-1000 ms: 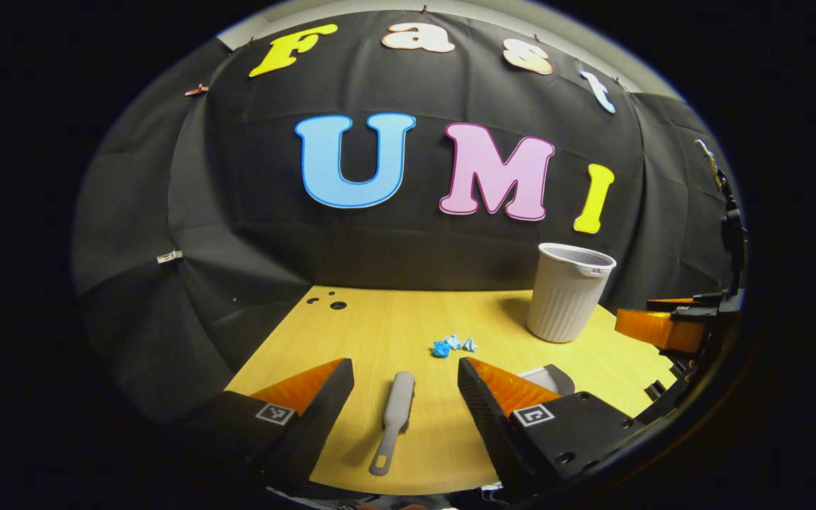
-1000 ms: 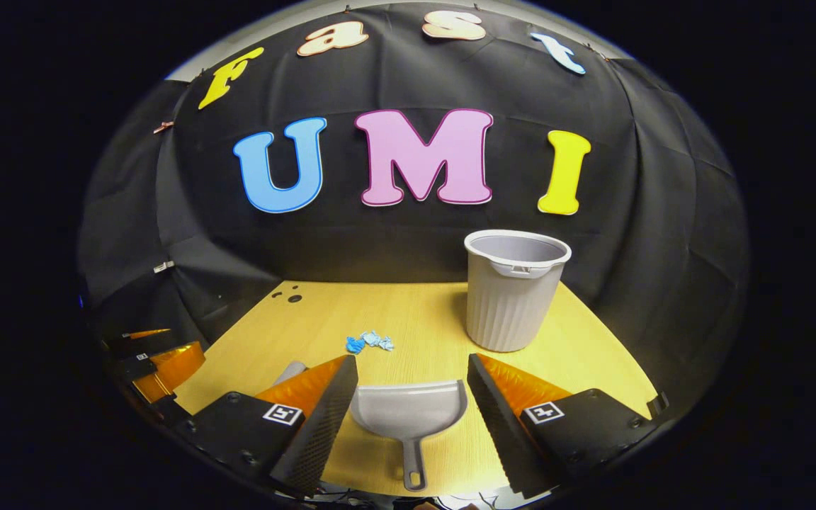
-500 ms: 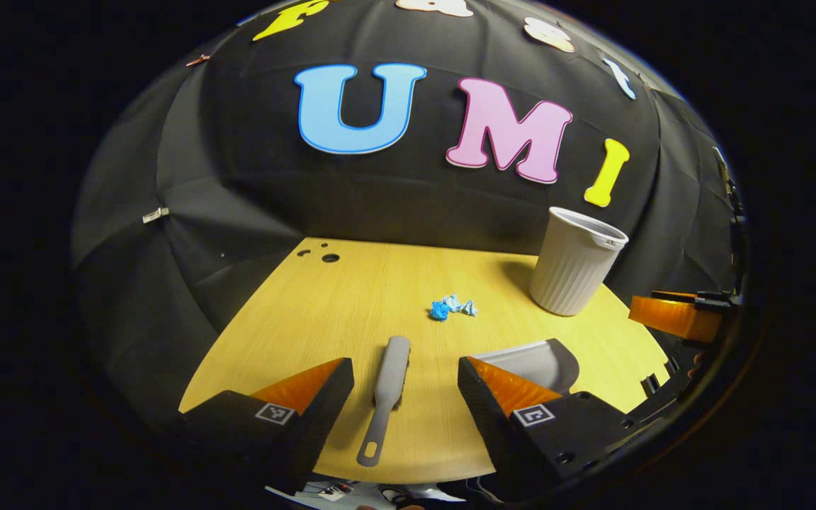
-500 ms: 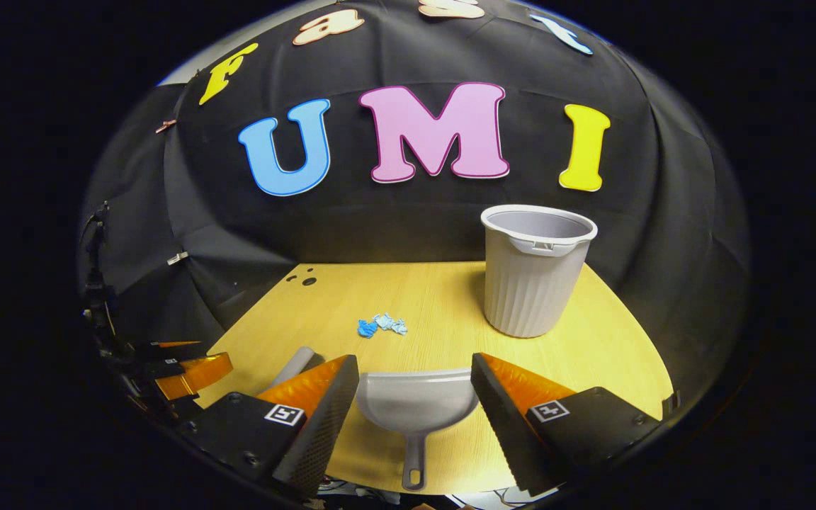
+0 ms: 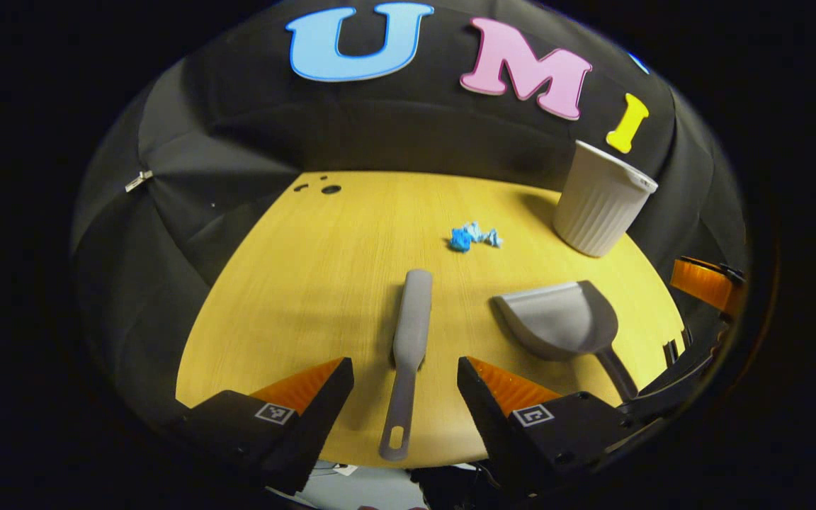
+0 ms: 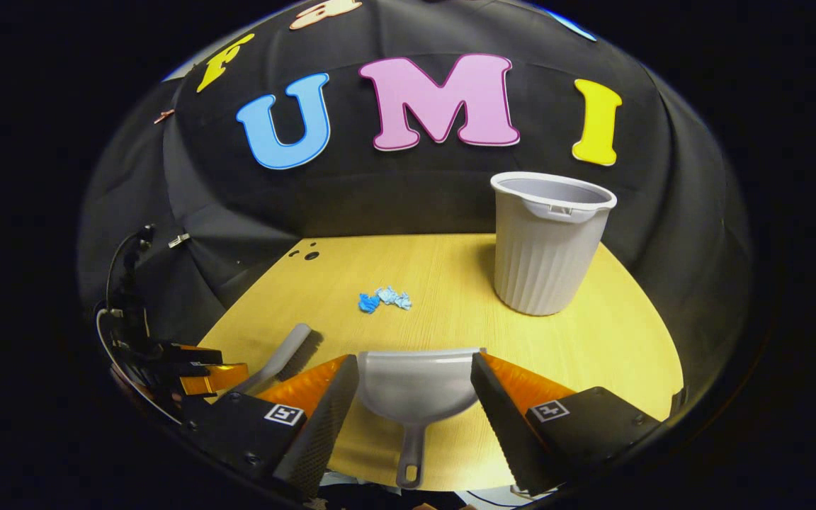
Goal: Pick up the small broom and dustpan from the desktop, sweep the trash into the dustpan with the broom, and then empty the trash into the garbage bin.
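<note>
Hand-held gripper [image 5: 405, 386] astride lengthwise broom [image 5: 409, 340]

The left gripper [image 5: 405, 386] hangs low at the near edge, its two fingers spread wide and holding nothing. The right gripper [image 6: 415, 397] sits alongside it at the near edge, fingers likewise wide apart, gripping nothing.

the yellow desktop [image 5: 323, 283] is brightly and evenly lit from above, against dark surroundings. the garbage bin [image 6: 546, 248] casts a soft shadow leftward. fisheye bending curves edges; focus stays sharp.
</note>
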`<state>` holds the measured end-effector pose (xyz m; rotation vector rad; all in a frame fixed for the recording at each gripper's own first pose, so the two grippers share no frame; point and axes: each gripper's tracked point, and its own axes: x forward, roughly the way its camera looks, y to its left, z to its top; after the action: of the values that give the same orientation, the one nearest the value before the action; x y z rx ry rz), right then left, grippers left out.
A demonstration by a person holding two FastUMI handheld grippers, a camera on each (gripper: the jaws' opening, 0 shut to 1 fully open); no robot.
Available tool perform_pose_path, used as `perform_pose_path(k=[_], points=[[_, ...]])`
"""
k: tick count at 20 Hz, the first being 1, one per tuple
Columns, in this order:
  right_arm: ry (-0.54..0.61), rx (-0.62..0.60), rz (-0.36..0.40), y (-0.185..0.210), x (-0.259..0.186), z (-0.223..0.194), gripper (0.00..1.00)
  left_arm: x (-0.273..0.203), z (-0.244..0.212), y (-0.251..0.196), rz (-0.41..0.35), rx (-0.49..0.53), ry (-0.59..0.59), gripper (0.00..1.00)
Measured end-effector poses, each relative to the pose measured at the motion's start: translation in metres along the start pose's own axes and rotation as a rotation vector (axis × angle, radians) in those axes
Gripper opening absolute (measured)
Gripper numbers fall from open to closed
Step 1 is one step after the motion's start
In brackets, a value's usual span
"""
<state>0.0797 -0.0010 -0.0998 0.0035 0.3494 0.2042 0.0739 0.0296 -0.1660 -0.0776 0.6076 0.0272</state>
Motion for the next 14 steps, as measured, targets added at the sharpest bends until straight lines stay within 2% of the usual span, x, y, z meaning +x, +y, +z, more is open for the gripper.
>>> perform_pose_path(k=[8,14], points=[[0.1,0.031,-0.007,-0.003,0.019,-0.038,1.0,0.058,-0.034,0.014,0.021,0.125,0.225,0.96],[0.189,0.086,-0.004,-0.004,0.026,-0.071,1.0,0.088,-0.057,0.016,0.029,0.103,0.38,0.93]])
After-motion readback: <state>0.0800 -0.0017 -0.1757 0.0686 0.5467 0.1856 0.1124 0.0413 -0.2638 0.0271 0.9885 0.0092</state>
